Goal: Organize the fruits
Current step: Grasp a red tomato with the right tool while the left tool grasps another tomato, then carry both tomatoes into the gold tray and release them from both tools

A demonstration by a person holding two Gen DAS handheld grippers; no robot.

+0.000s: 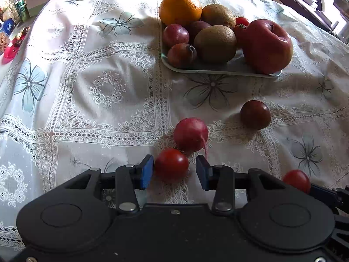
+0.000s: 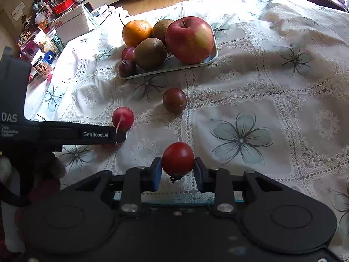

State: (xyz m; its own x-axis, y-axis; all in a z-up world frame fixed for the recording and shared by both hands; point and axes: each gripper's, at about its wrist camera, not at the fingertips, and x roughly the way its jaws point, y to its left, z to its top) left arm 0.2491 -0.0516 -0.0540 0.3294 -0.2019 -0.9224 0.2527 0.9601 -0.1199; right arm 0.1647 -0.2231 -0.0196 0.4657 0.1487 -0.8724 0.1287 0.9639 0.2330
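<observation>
The right tool [image 2: 177, 171] has its blue pads narrowed onto a small red tomato [image 2: 177, 159], one pad against each flank and the stalk end hanging below; it looks gripped, and seems lifted a little off the lace cloth [image 2: 250, 91], though that cannot be told for sure. The left tool [image 1: 174, 172] stands at a middling width around another red tomato [image 1: 171, 163]: the left pad [image 1: 146, 171] is at the skin or just beside it, while the right pad [image 1: 201, 171] is apart from it with cloth showing between, so nothing is held there yet. This tomato sits on the cloth, and a pink radish [image 1: 190, 133] lies just behind it, very near or touching.

By my judgement these tomatoes are light, smooth and a bit slippery, with thin skin over soft flesh, so they bruise or split under a hard squeeze. The best hold is across the widest middle, pads flat on opposite sides, with only enough pressure to stop a slide. Being round, one may roll away if one pad arrives first.

Further out a dark plum [image 1: 255, 114] lies alone on the cloth. Beyond it the tray [image 1: 218, 71] carries an orange [image 1: 180, 6], two kiwis, a big red apple [image 1: 267, 45] and small dark fruits, and the bare space on it looks scant
</observation>
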